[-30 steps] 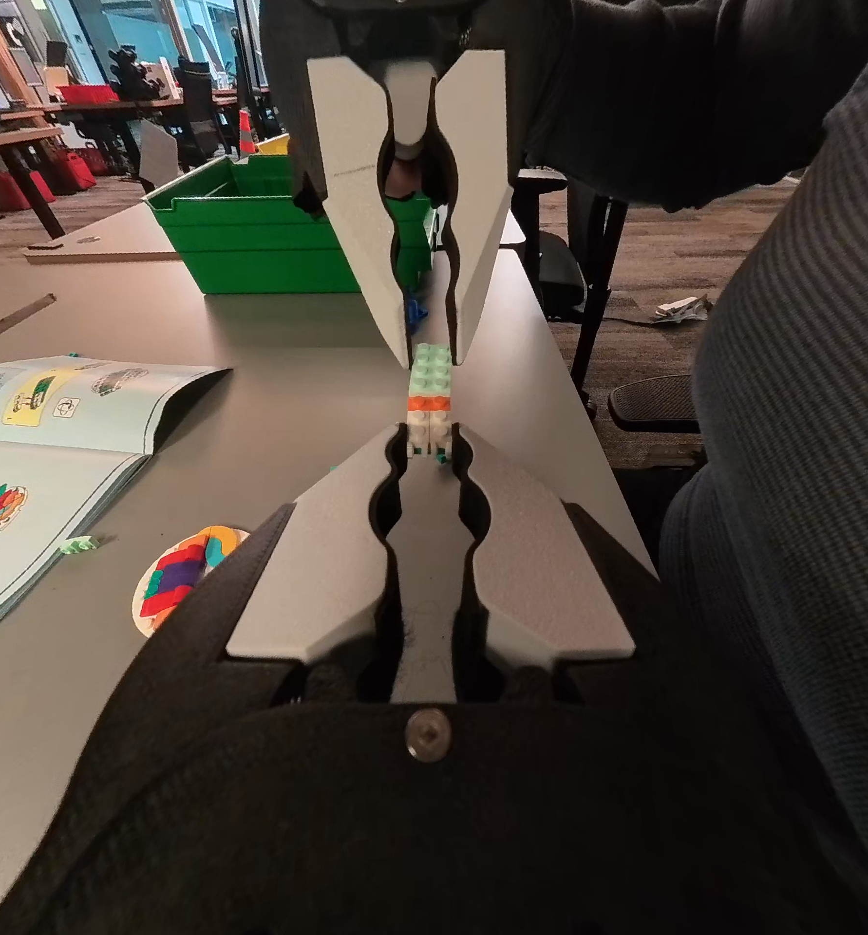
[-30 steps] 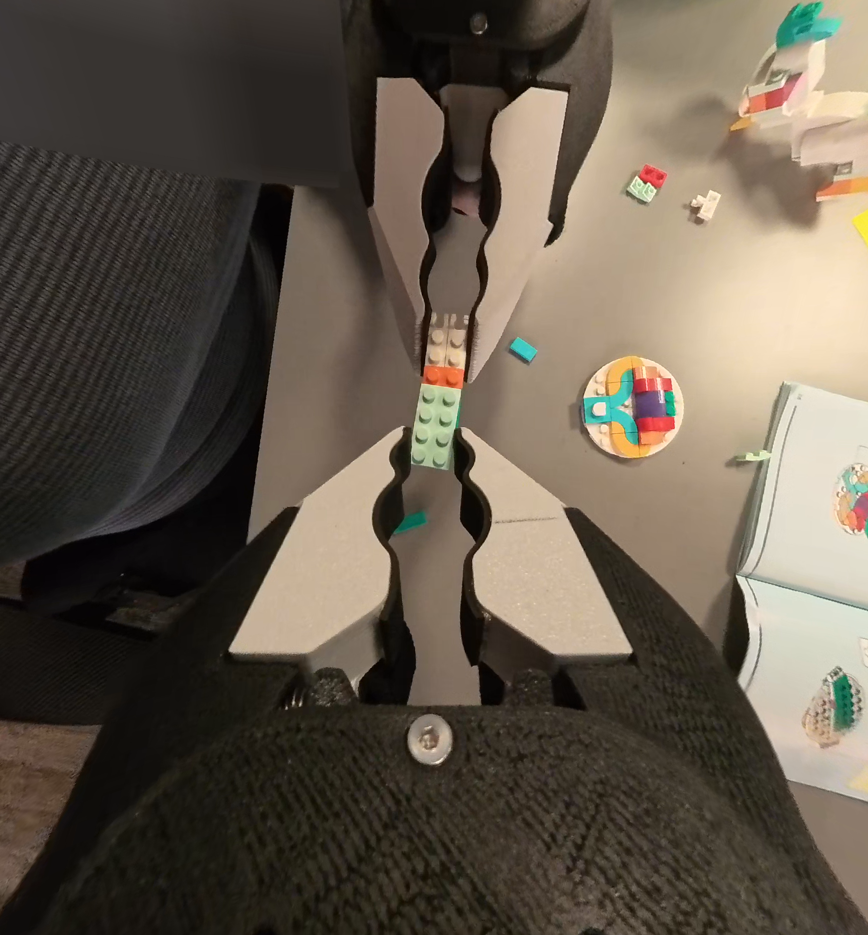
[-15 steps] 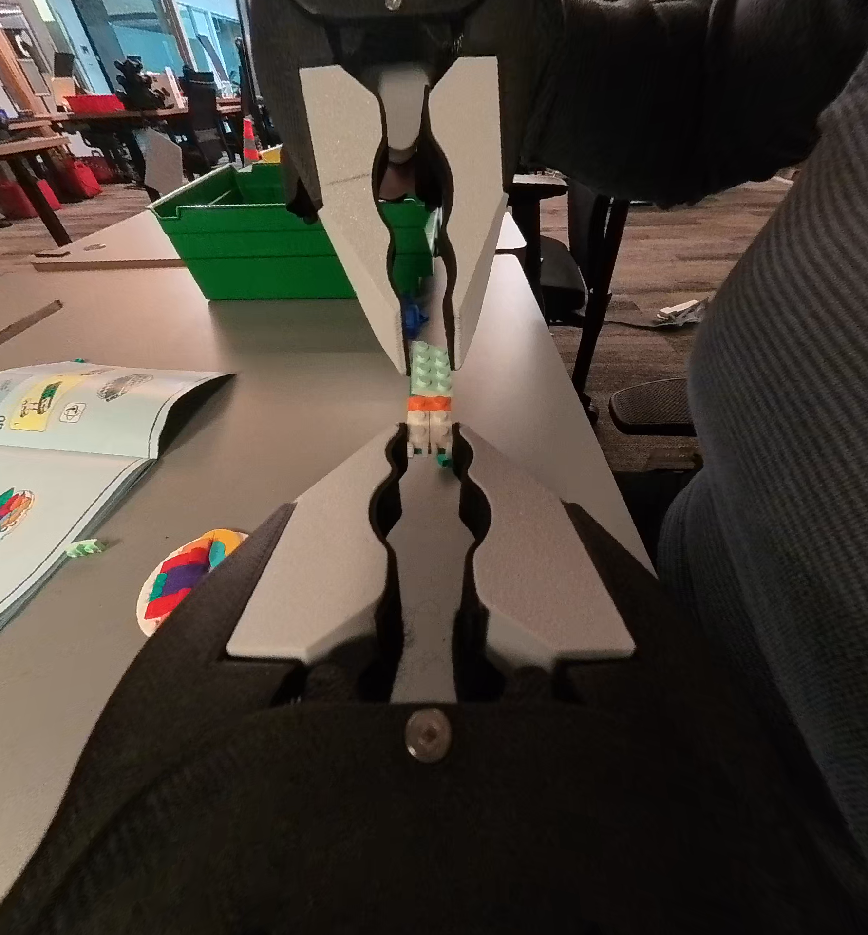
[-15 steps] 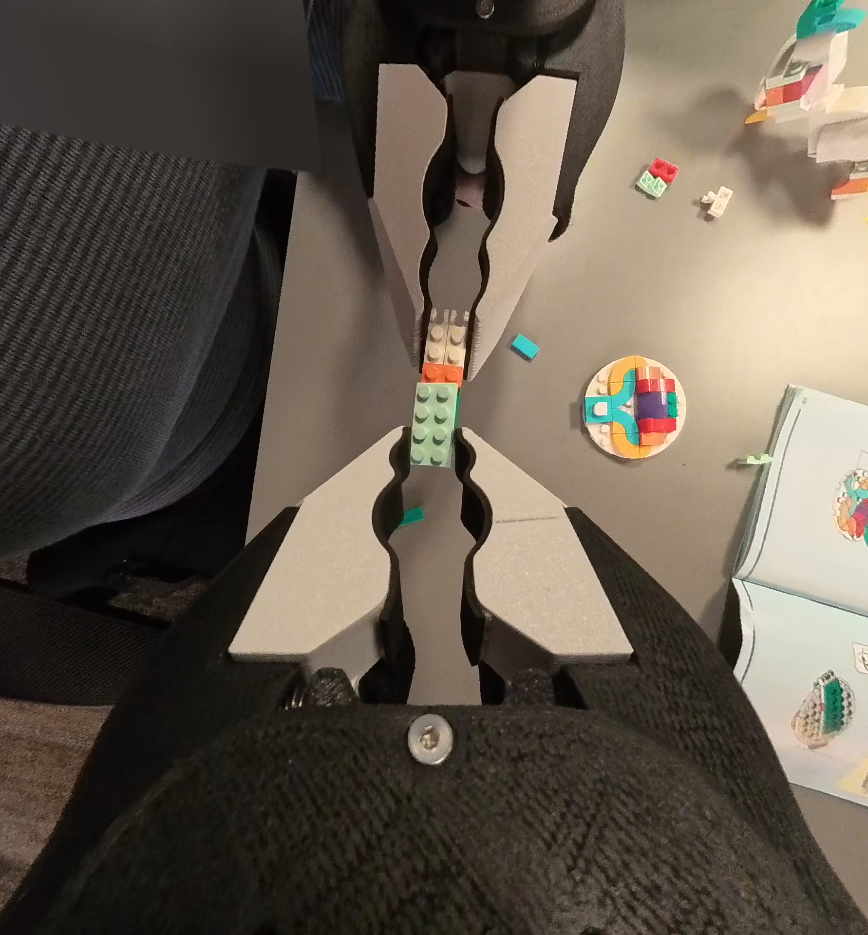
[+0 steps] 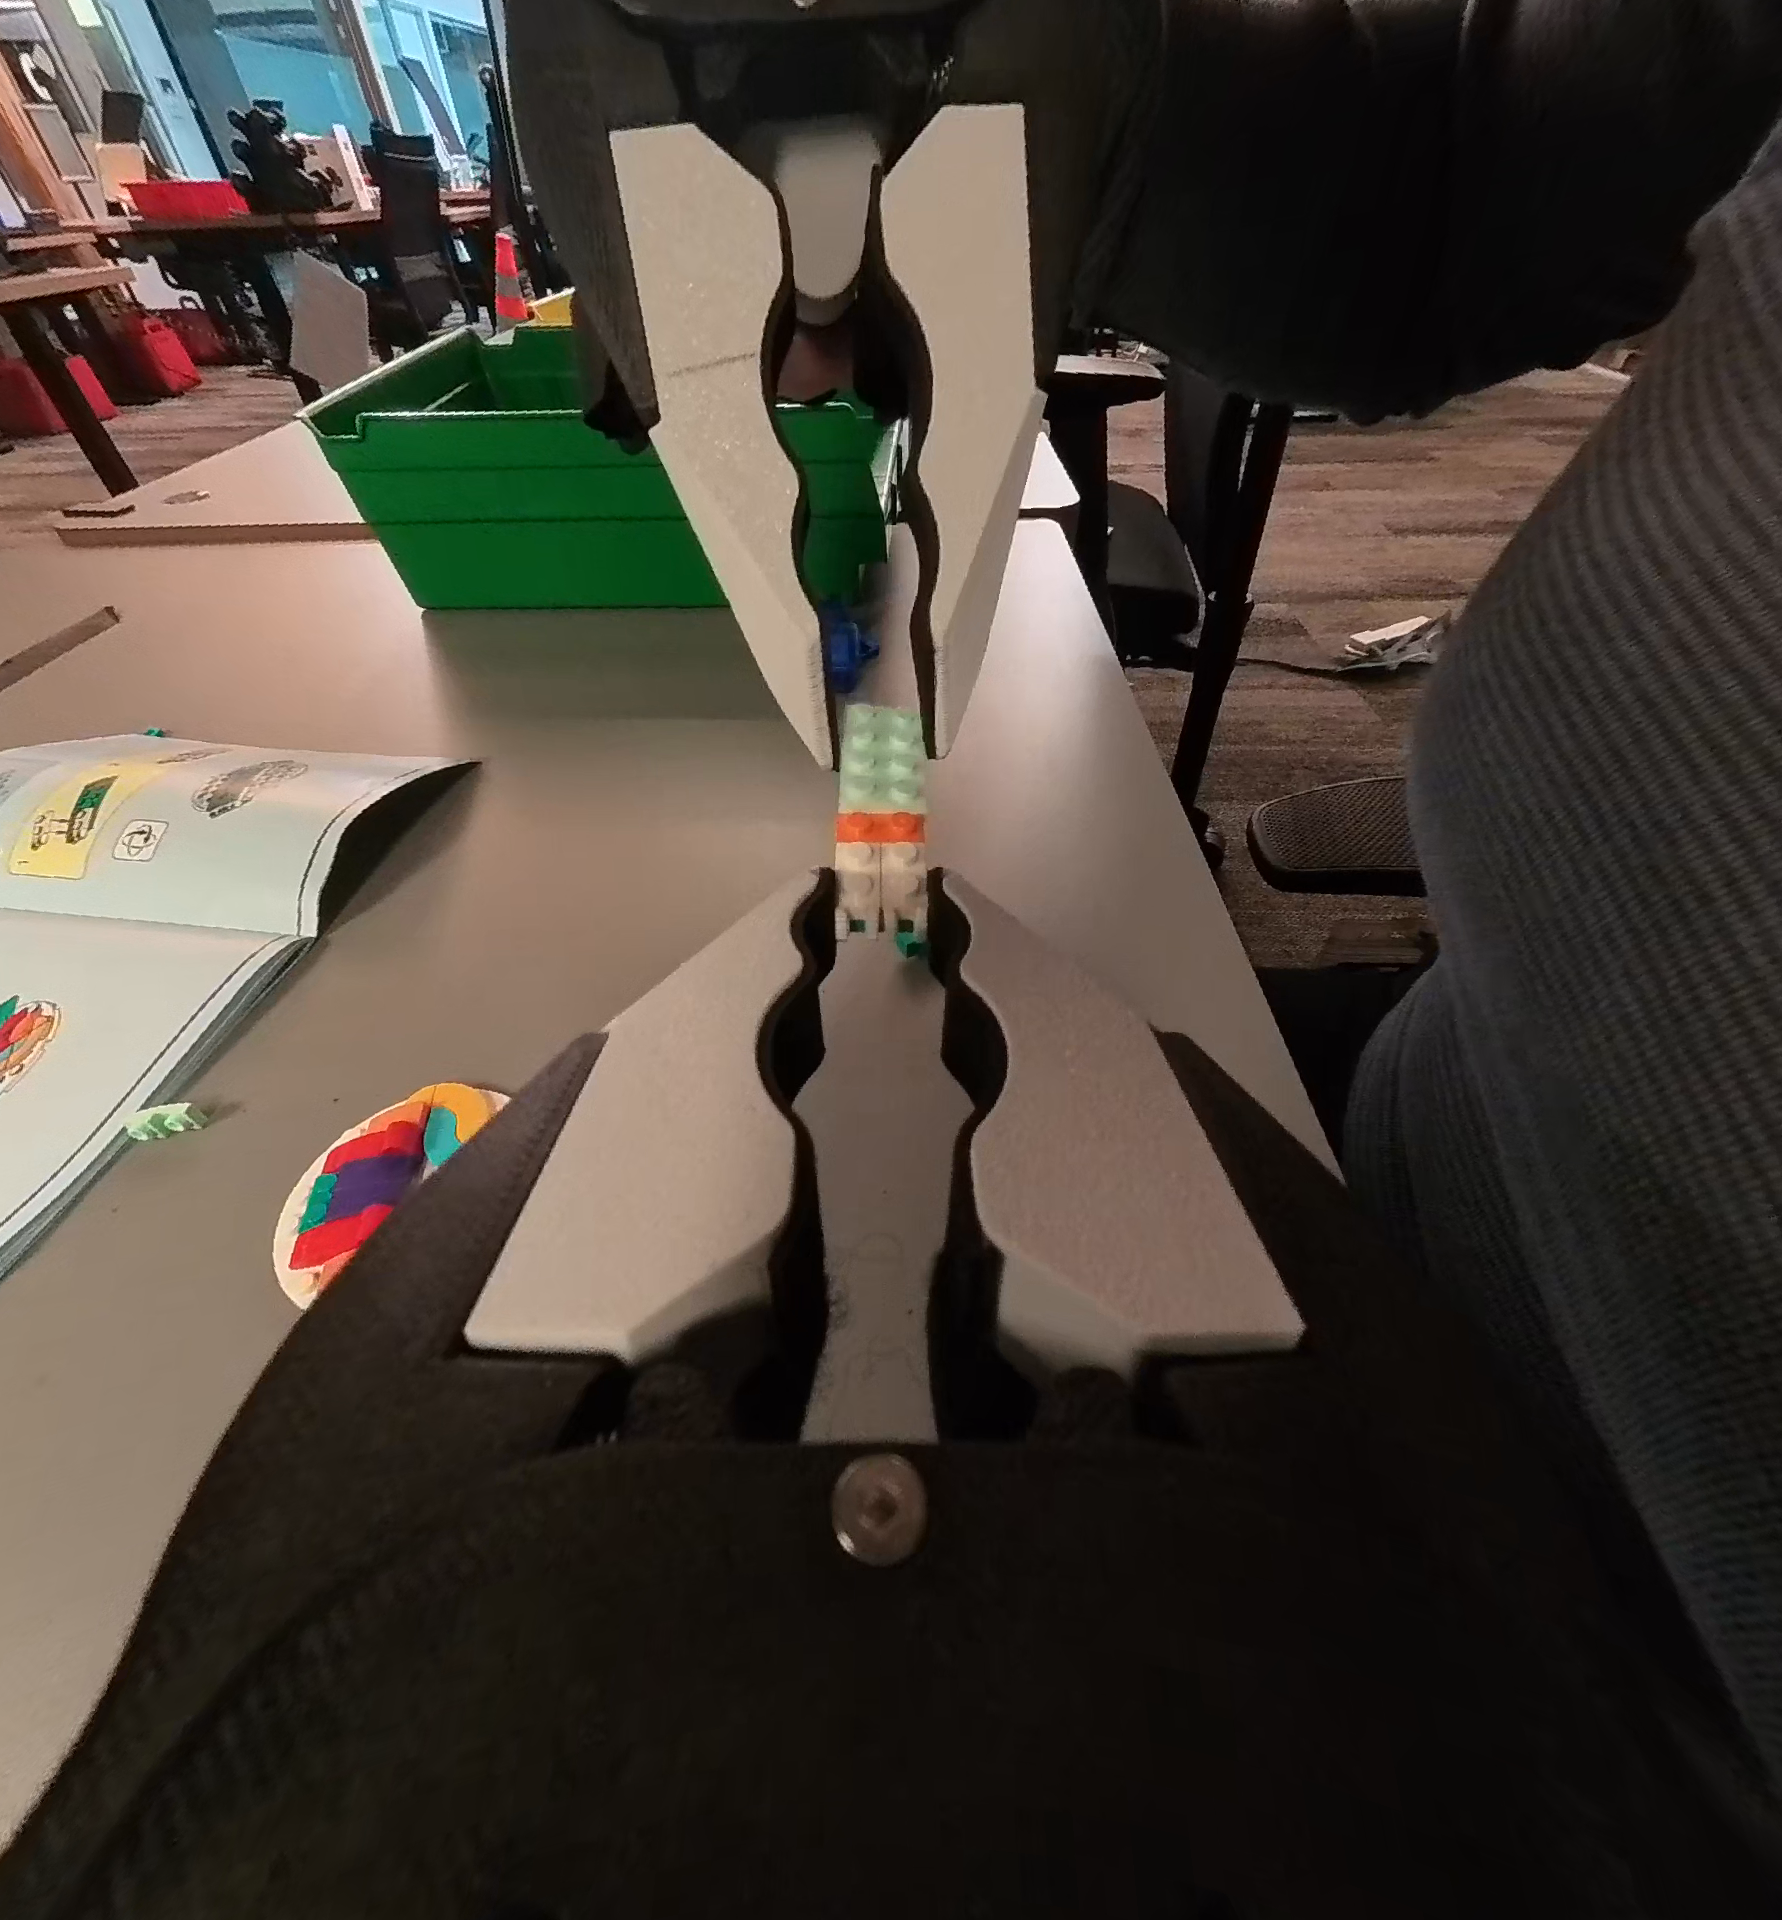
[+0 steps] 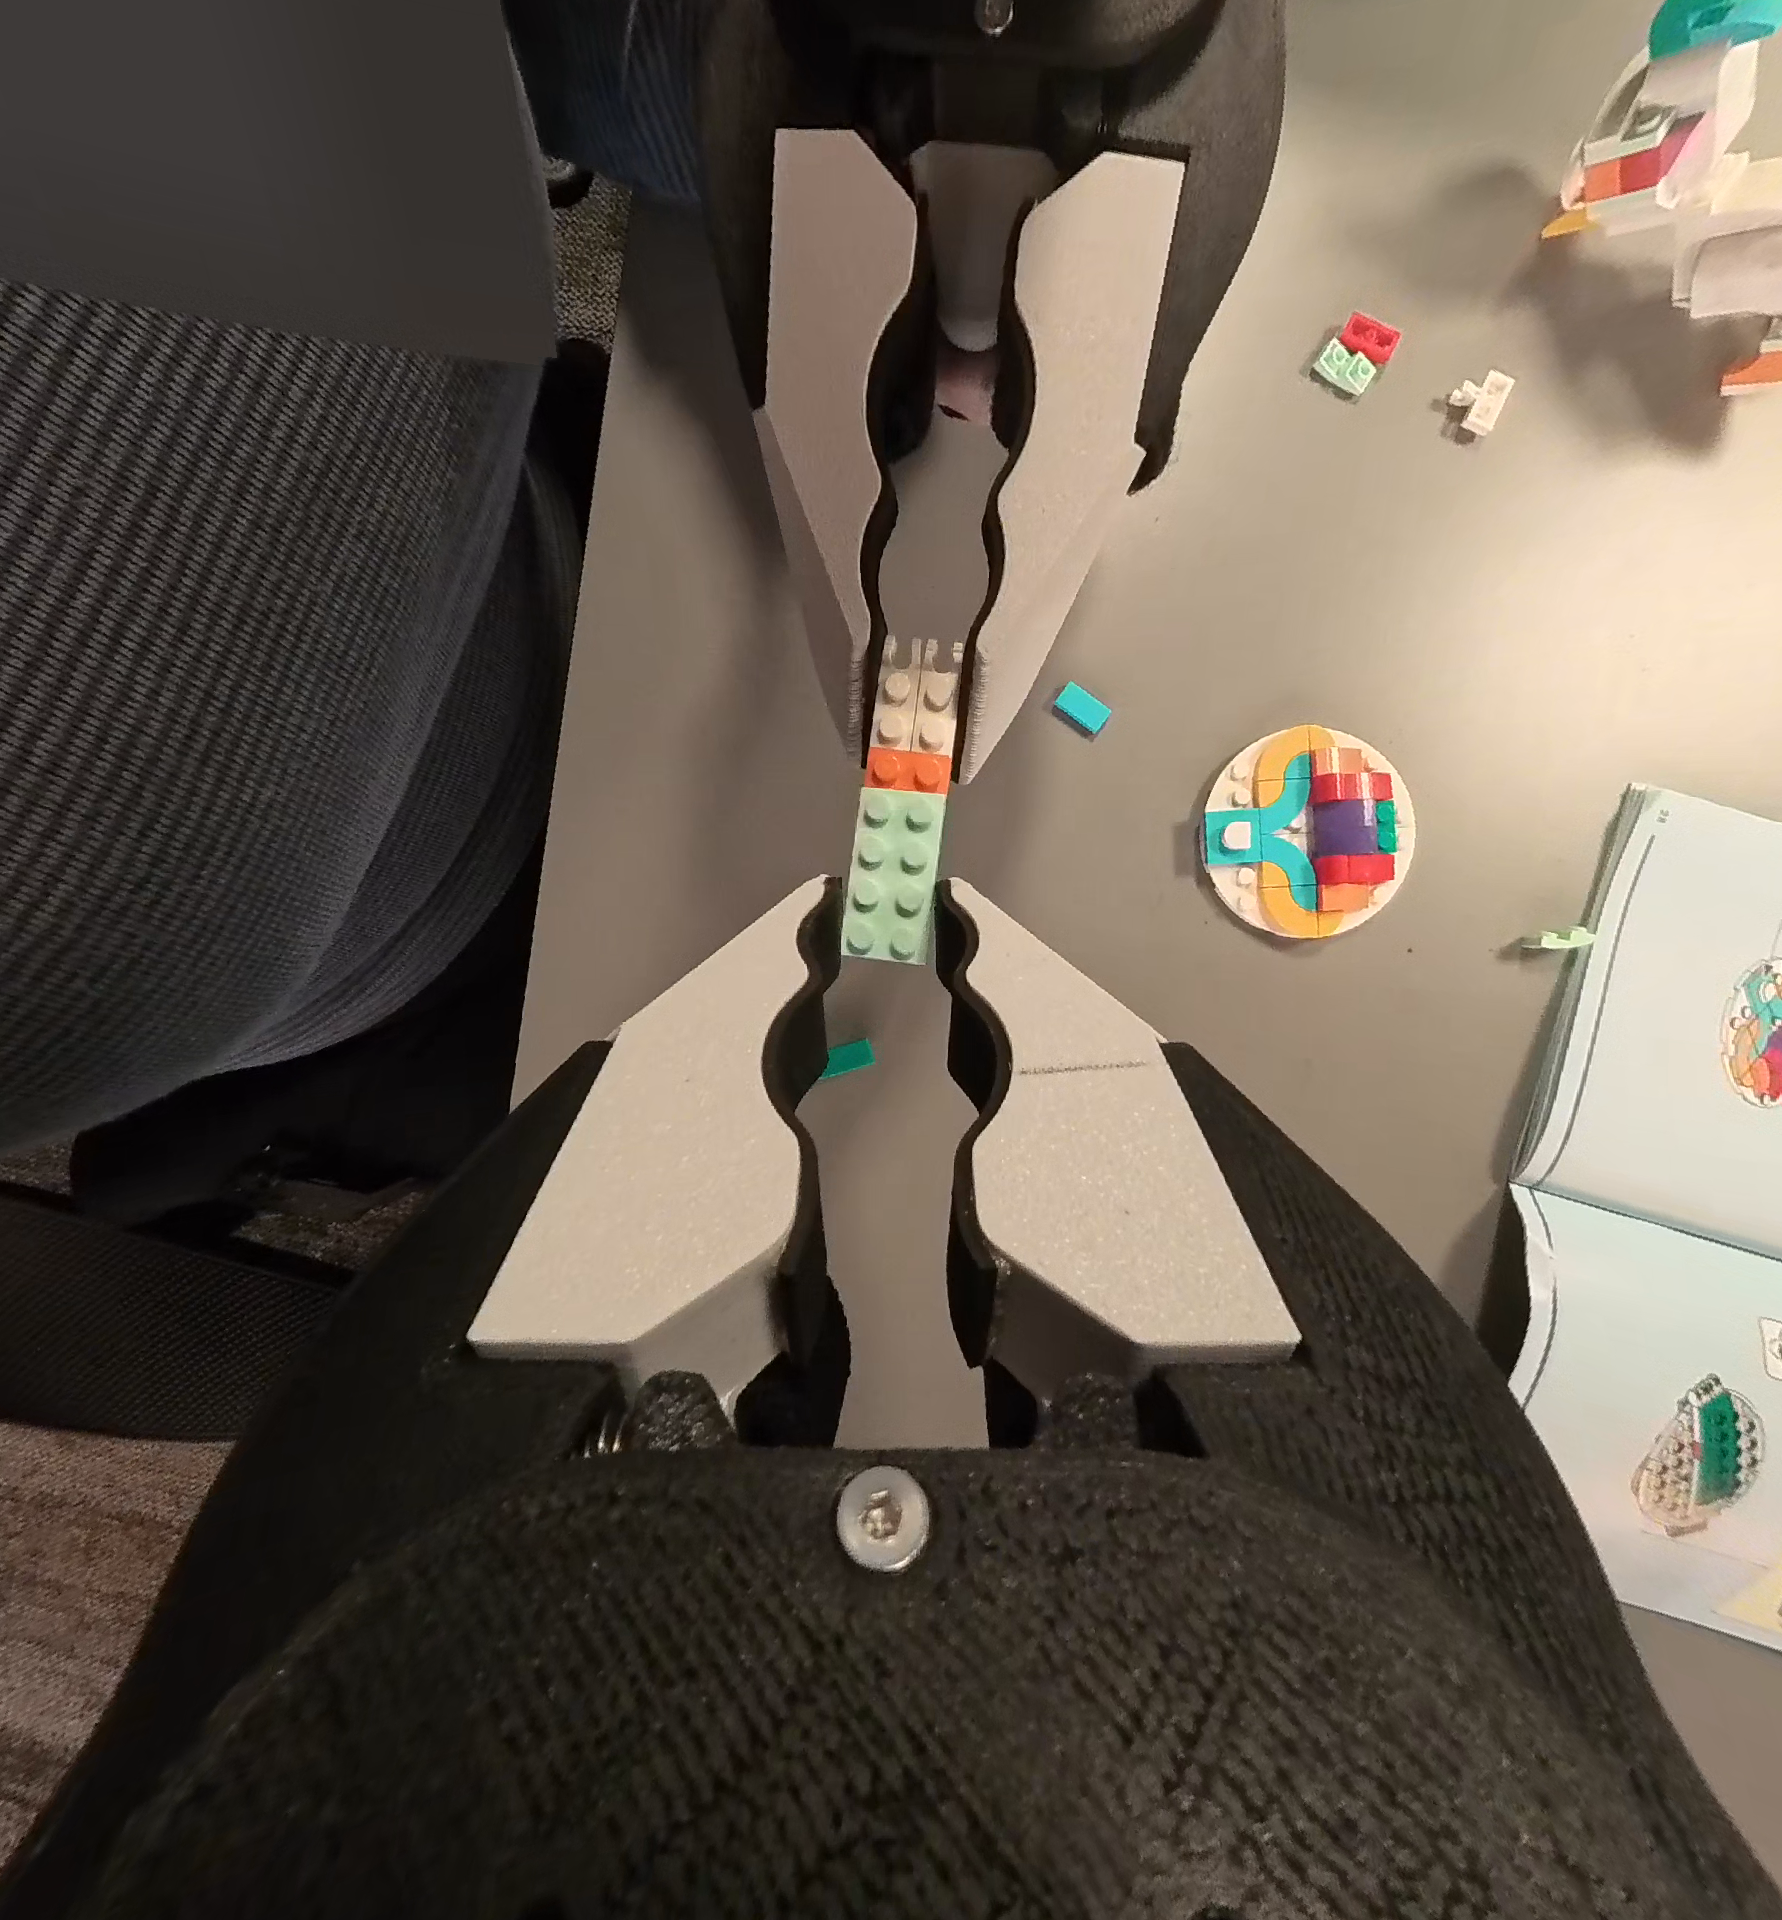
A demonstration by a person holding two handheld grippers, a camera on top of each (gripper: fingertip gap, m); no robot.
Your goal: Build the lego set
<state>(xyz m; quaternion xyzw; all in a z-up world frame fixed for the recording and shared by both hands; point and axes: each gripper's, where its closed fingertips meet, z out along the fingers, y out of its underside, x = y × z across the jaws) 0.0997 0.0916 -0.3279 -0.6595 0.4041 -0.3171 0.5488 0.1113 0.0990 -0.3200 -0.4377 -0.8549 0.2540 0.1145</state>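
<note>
Brick strip (image 6: 902,821), white at one end, an orange band in the middle, mint green at the other, hangs above the grey table (image 6: 1282,582), bridging your two grippers tip to tip. Your left gripper (image 5: 884,894) has its jaws nearly closed on the white end; your right gripper (image 6: 889,904) is nearly closed on the mint end. Beneath your right jaws lies a teal tile (image 6: 845,1058). Off to their right sit a round colourful build (image 6: 1305,831) and an open instruction booklet (image 6: 1697,1195).
</note>
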